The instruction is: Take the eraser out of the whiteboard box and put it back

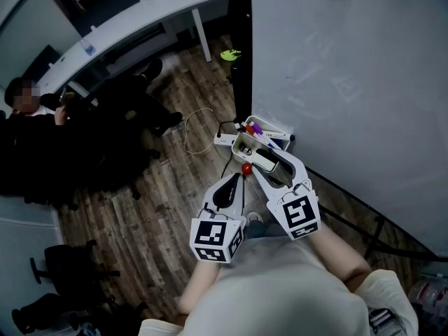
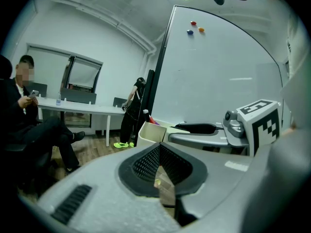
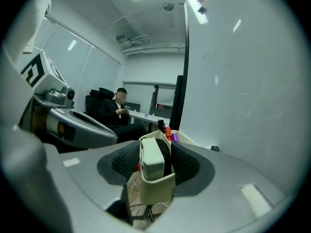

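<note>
A cream whiteboard box [image 1: 240, 145] hangs at the foot of the whiteboard [image 1: 350, 68]. The white eraser [image 3: 151, 158] with black felt stands upright in the near end of that box [image 3: 158, 191]. My right gripper [image 3: 154, 166] reaches level around that end, with the eraser between its pads. Its jaws are open, and a gap shows at the left pad. In the head view the right gripper [image 1: 269, 165] lies over the box. To its left, off the box, my left gripper [image 1: 229, 187] hovers over the floor. The left gripper [image 2: 158, 152] is shut on nothing.
Red and purple markers [image 1: 252, 127] stick up at the box's far end. A person in dark clothes [image 1: 42, 138] sits at the left by a long white desk [image 1: 133, 19]. A cable [image 1: 196, 128] loops on the wooden floor. The whiteboard's stand leg [image 1: 364, 222] runs at the lower right.
</note>
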